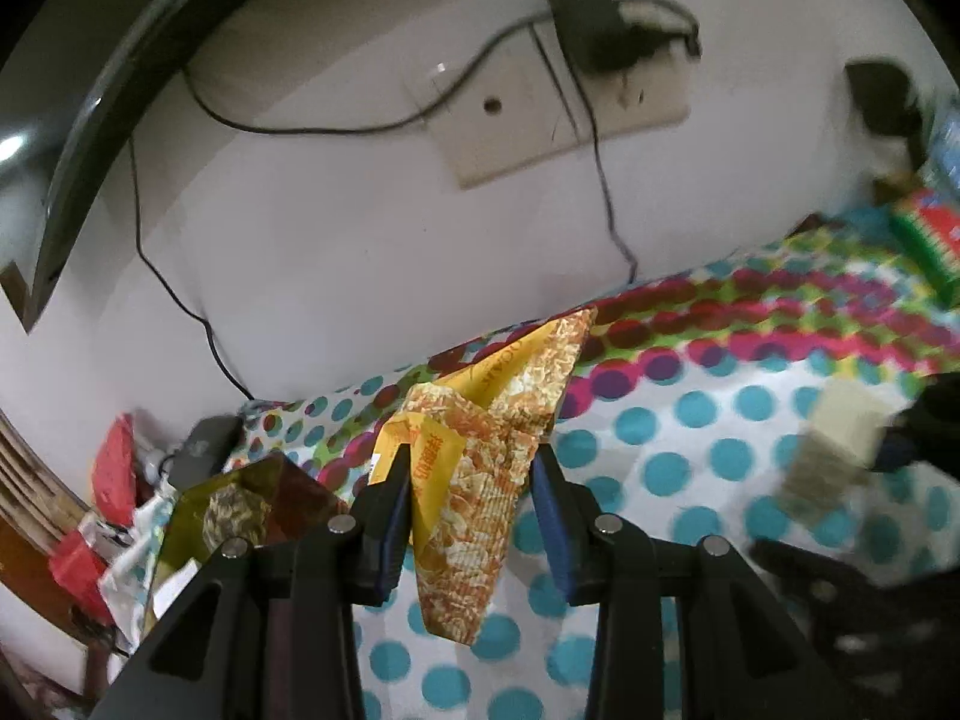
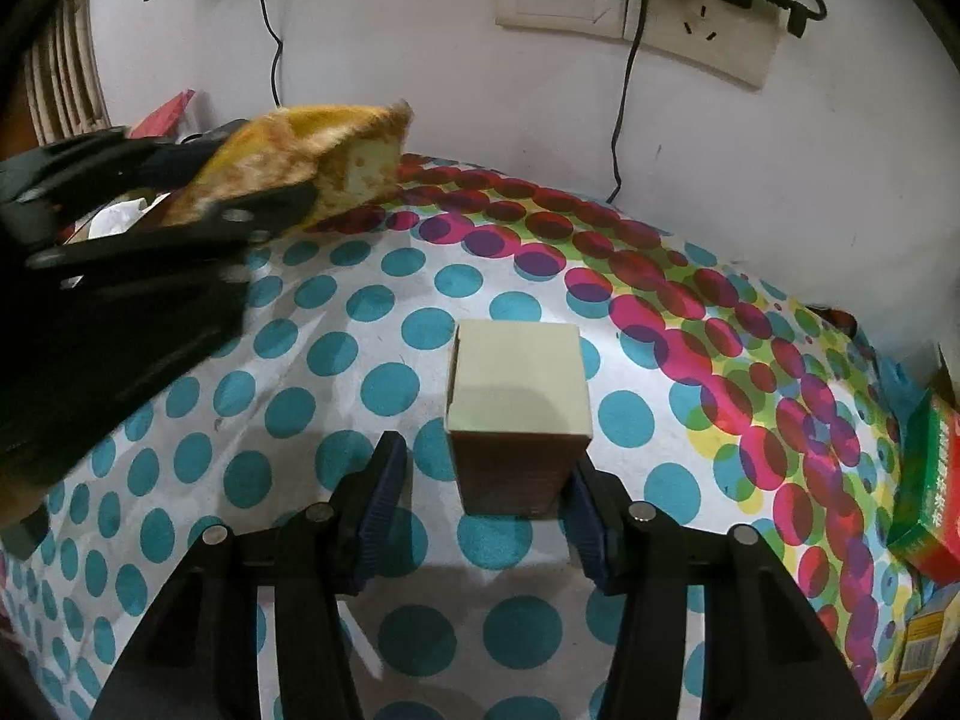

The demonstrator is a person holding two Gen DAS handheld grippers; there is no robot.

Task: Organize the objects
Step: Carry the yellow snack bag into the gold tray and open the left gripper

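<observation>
An orange and yellow snack packet (image 1: pixel 480 480) hangs crumpled above the table with my left gripper (image 1: pixel 471 456) shut on it. From the right wrist view, that left gripper (image 2: pixel 264 168) is raised at the left with the packet (image 2: pixel 336 156) sticking out of it. A small beige box (image 2: pixel 519 396) stands on the dotted tablecloth (image 2: pixel 360 330) between the fingers of my right gripper (image 2: pixel 486 450). The right fingertip rests against the box and the left one stands clear of it, so this gripper is open. In the left wrist view the box (image 1: pixel 840 438) is blurred.
A green and red carton (image 2: pixel 924 480) and a yellow box (image 2: pixel 924 648) lie at the table's right edge. Wrappers and packets (image 1: pixel 228 510) pile up at the left. Wall sockets with plugs and cables (image 2: pixel 702 12) sit behind the table.
</observation>
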